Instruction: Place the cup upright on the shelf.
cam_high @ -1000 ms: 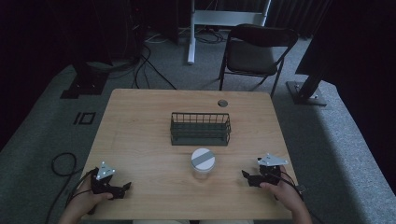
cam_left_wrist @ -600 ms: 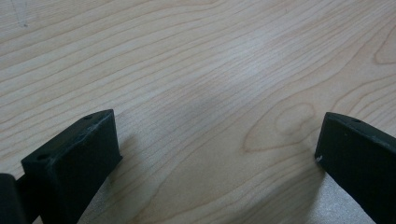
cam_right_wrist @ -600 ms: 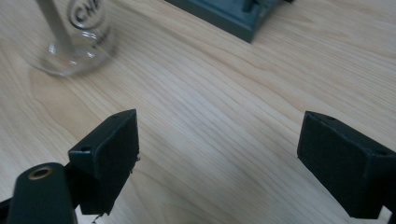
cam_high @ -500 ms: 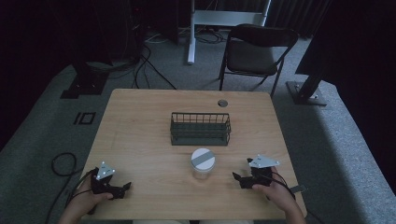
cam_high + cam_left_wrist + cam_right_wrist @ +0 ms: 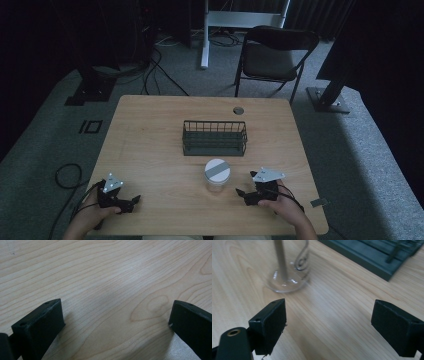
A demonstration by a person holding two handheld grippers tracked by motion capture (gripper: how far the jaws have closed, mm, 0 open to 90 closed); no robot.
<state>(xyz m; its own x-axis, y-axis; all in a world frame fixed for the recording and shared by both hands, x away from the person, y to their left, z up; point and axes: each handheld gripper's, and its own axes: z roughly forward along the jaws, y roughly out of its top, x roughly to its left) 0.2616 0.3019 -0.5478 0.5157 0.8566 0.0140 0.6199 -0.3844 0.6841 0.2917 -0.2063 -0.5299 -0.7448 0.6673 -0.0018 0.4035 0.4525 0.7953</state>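
I have my left claw (image 5: 131, 202) low at the near left corner of the worktop (image 5: 150, 145), jaws spread wide over bare wood, nothing between them. My right claw (image 5: 241, 193) sits near the front right, jaws also wide apart and empty, pointing toward the glass jar (image 5: 217, 176) just beside it, not touching. The jar stands upright with a white lid. Beyond it sits the dark wire basket (image 5: 214, 138), mid-worktop
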